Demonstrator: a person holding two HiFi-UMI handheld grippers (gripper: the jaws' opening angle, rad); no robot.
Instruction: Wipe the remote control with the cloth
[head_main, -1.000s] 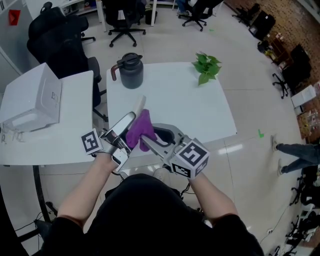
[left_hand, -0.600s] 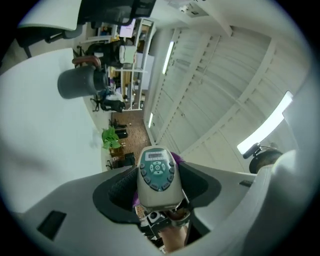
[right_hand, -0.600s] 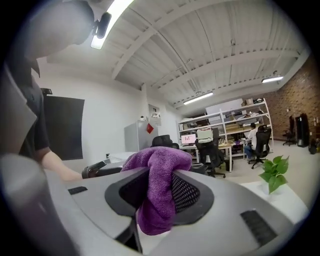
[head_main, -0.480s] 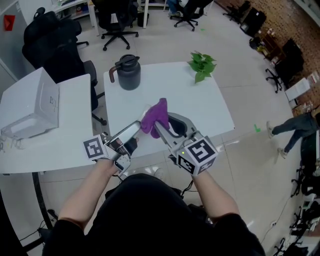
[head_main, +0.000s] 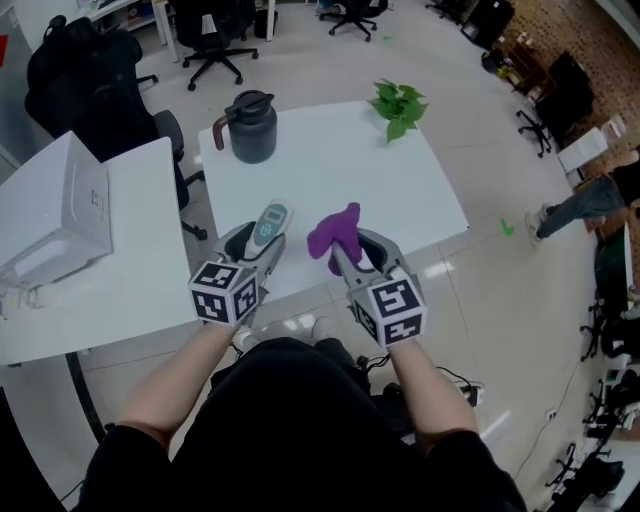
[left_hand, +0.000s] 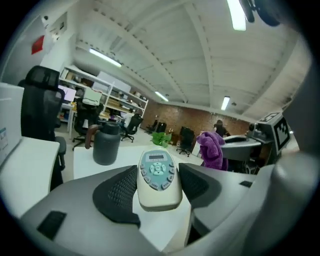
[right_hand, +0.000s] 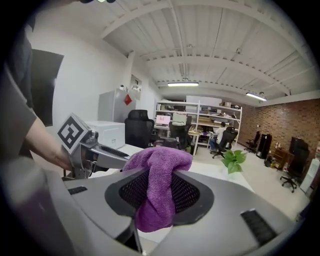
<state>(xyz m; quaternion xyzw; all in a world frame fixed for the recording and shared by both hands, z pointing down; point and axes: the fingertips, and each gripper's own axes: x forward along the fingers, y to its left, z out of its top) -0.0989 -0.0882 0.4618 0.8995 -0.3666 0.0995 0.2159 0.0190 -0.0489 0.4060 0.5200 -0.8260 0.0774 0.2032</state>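
Note:
A pale remote control (head_main: 270, 224) with blue-green buttons sticks forward out of my left gripper (head_main: 262, 238), whose jaws are shut on its sides. In the left gripper view the remote (left_hand: 157, 176) lies face up between the ribbed pads (left_hand: 120, 192). My right gripper (head_main: 345, 256) is shut on a bunched purple cloth (head_main: 335, 232), which bulges above the jaws and hangs below them (right_hand: 158, 189). Both grippers hover side by side over the near edge of the white table (head_main: 400, 195). The cloth is a short way to the right of the remote and does not touch it.
A dark grey jug (head_main: 250, 128) stands at the table's far left and a small green plant (head_main: 397, 105) at its far right. A white box-like machine (head_main: 60, 215) sits on the neighbouring desk. Office chairs (head_main: 205, 25) stand beyond.
The cloth was against the remote's far end; now the right gripper has drawn it off to the right. The left gripper has swung the remote round to point forward.

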